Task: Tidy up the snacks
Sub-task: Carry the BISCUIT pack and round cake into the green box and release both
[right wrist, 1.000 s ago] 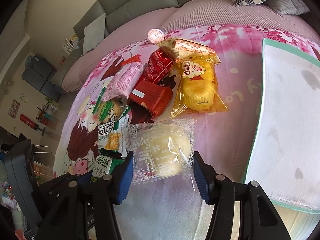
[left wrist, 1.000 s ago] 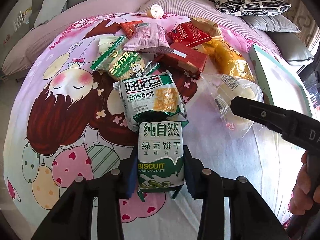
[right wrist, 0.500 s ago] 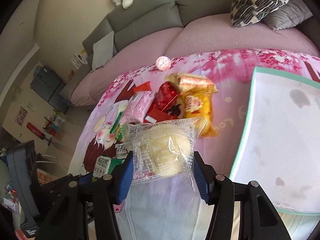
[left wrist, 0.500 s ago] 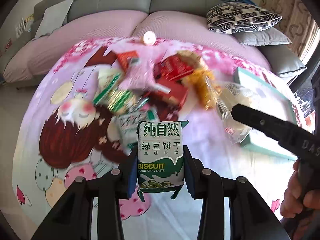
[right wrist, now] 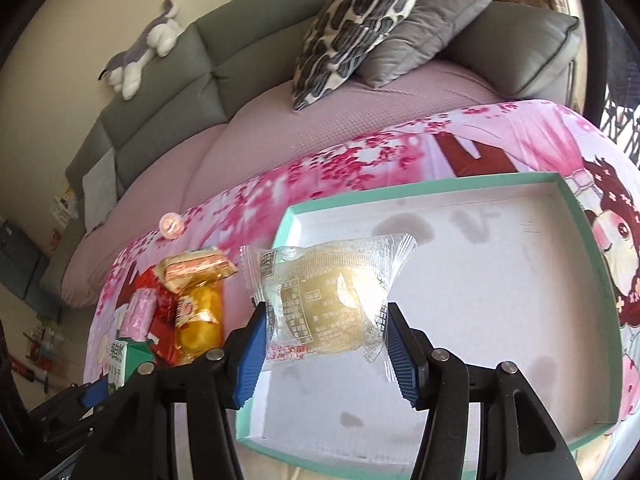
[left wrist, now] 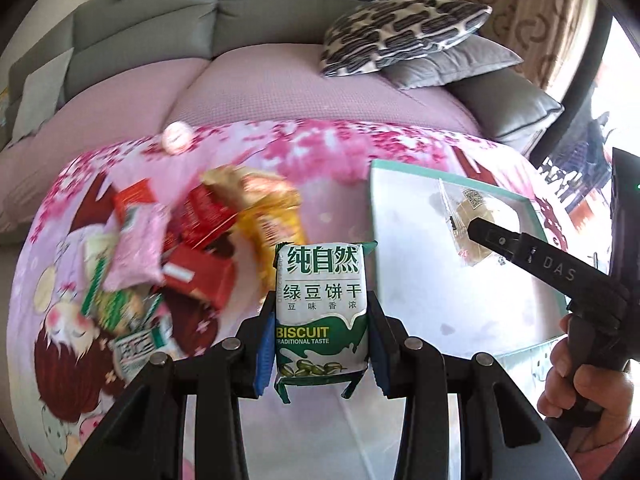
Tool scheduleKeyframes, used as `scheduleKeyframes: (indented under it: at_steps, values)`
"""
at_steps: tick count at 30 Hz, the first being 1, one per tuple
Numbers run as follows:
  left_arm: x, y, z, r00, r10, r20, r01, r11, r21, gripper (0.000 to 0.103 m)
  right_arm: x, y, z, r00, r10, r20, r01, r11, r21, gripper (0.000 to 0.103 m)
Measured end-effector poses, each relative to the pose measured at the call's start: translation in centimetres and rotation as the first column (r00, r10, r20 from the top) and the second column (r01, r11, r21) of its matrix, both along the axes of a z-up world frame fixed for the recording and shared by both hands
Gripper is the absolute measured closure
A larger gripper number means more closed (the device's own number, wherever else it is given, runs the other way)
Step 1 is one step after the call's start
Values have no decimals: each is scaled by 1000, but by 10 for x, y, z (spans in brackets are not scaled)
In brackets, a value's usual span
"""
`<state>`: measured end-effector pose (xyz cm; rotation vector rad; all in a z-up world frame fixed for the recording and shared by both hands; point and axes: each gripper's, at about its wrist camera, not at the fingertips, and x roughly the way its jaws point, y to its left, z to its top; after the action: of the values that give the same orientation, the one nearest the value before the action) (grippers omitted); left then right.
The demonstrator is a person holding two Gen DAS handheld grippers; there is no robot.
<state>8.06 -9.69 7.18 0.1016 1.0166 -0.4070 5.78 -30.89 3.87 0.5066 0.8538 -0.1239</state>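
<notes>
My left gripper (left wrist: 320,344) is shut on a green and white biscuit pack (left wrist: 322,304), held upright above the bed, just left of the teal-rimmed white box (left wrist: 440,292). My right gripper (right wrist: 326,344) is shut on a clear-wrapped pale yellow cake (right wrist: 326,292) and holds it over the box's (right wrist: 500,280) left part. In the left wrist view the cake (left wrist: 472,216) and the right gripper's arm (left wrist: 548,268) hang over the box. A pile of snack packs (left wrist: 192,248) lies on the cartoon bedsheet to the left; it also shows in the right wrist view (right wrist: 180,312).
A grey sofa backrest (left wrist: 240,20) and patterned and grey pillows (left wrist: 404,28) lie behind the bed. A small round pink item (left wrist: 176,138) sits at the sheet's far edge. A plush toy (right wrist: 140,52) lies on the sofa back.
Both grippers have lifted their packs and swung right, away from the snack pile. The cake now hangs over the box; the biscuit pack is beside the box's left edge.
</notes>
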Motion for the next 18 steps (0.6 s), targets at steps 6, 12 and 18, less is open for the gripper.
scheduleKeyframes:
  at_steps: [6, 12, 18]
  values:
    - [13, -49, 3, 995, -95, 33, 95, 995, -10, 62, -8, -37, -4, 994, -107, -8, 106, 994, -16, 44]
    - [27, -94, -11, 981, -191, 39, 190, 982, 8, 62, -9, -66, -16, 981, -189, -29, 189, 982, -12, 44]
    - [46, -119, -35, 972, -235, 28, 236, 972, -9, 62, -6, -80, -26, 970, -236, -49, 235, 971, -34, 44]
